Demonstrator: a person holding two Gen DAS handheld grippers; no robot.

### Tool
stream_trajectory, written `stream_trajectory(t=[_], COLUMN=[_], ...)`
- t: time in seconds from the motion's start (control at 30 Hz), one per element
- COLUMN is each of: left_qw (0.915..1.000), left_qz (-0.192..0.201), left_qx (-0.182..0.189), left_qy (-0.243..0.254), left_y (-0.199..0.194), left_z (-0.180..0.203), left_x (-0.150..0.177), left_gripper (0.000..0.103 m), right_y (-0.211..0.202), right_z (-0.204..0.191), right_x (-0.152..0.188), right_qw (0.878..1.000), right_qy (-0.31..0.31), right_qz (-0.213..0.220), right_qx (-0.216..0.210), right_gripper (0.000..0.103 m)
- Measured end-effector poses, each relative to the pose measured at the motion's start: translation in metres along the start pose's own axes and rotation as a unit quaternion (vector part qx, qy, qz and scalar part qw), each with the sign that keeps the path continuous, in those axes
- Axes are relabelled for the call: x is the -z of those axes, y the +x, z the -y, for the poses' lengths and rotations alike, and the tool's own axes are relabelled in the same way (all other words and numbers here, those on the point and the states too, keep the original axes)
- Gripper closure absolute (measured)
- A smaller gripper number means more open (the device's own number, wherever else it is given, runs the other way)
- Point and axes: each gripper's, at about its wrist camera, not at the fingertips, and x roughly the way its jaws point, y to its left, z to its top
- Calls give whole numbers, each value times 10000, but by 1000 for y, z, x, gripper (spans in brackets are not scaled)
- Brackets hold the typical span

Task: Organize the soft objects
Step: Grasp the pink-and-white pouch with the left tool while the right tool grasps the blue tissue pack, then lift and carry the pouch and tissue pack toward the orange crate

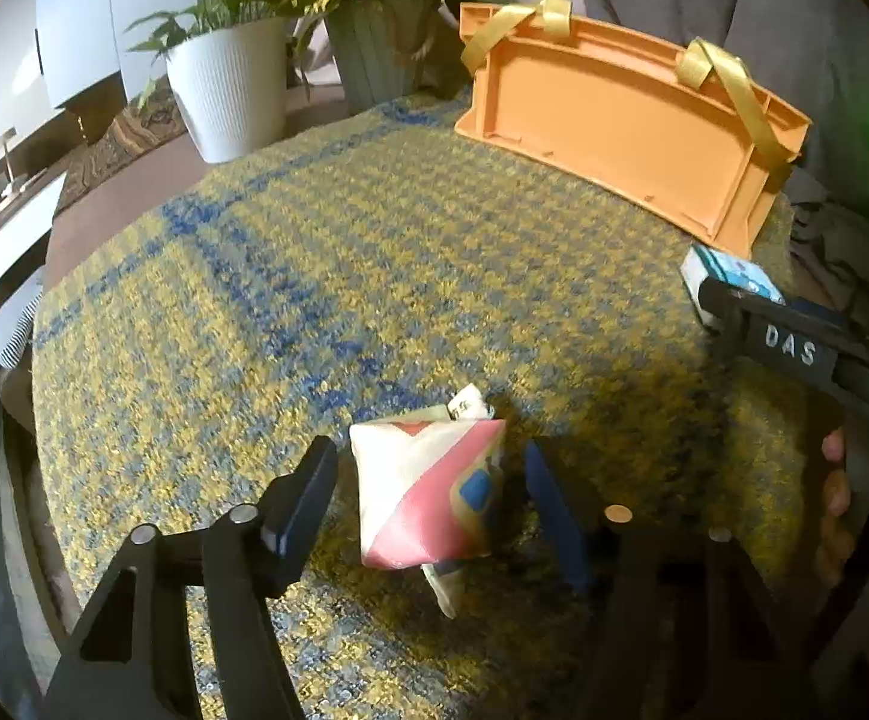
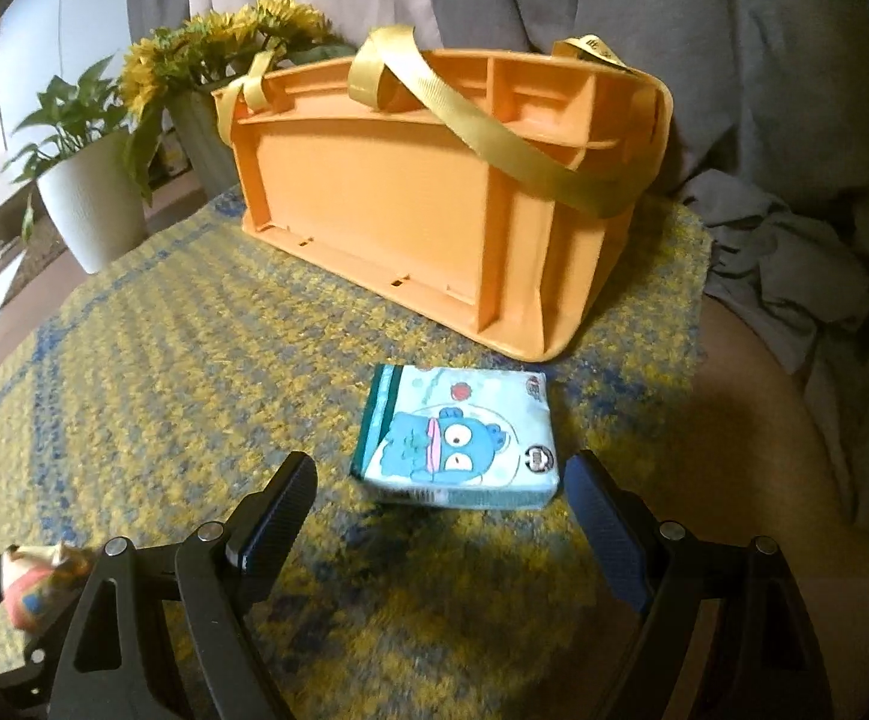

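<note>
A small soft pouch [image 1: 428, 498], white and pink with a blue patch, lies on the yellow-and-blue knitted mat [image 1: 344, 276]. My left gripper [image 1: 428, 468] straddles it, open, with a narrow gap between each finger and the pouch. A pale blue cartoon tissue pack [image 2: 464, 438] lies in front of the orange basket [image 2: 386, 198] with gold straps. My right gripper [image 2: 440, 468] stands open just short of the pack, fingers wide on either side. The left wrist view shows the basket [image 1: 626, 114] at the back right and the pack [image 1: 728, 270] partly hidden behind the right gripper's black body [image 1: 794, 354].
A white pot with a green plant [image 1: 230, 96] and a grey-green pot of sunflowers [image 1: 380, 54] stand at the mat's far left edge. Crumpled grey cloth [image 2: 794, 276] lies right of the basket. A hand [image 1: 836, 480] holds the right gripper.
</note>
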Motion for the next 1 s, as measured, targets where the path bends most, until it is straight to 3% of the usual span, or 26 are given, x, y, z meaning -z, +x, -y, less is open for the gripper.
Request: stream_trajectory(t=[0.13, 0.23, 0.3, 0.47, 1.0], left_qw=[10000, 9999, 9999, 9998, 9964], left_qz=[-22, 1, 4, 39, 453], left_qx=[4, 77, 93, 198, 672], left_qy=[-23, -70, -49, -36, 241], left_y=[4, 4, 5, 4, -21], left_z=[-2, -4, -5, -6, -18], left_x=[0, -2, -3, -7, -12], left_gripper=[55, 58, 59, 63, 69], right_y=[10, 16, 18, 15, -57], right_z=[1, -1, -2, -1, -9], right_x=[-4, -5, -4, -3, 22], right_qw=[9999, 9998, 9997, 9997, 9993], right_qy=[87, 81, 86, 111, 339], right_qz=[-84, -159, -197, -176, 122], right_qx=[26, 92, 138, 114, 27], right_gripper=[18, 19, 30, 30, 30])
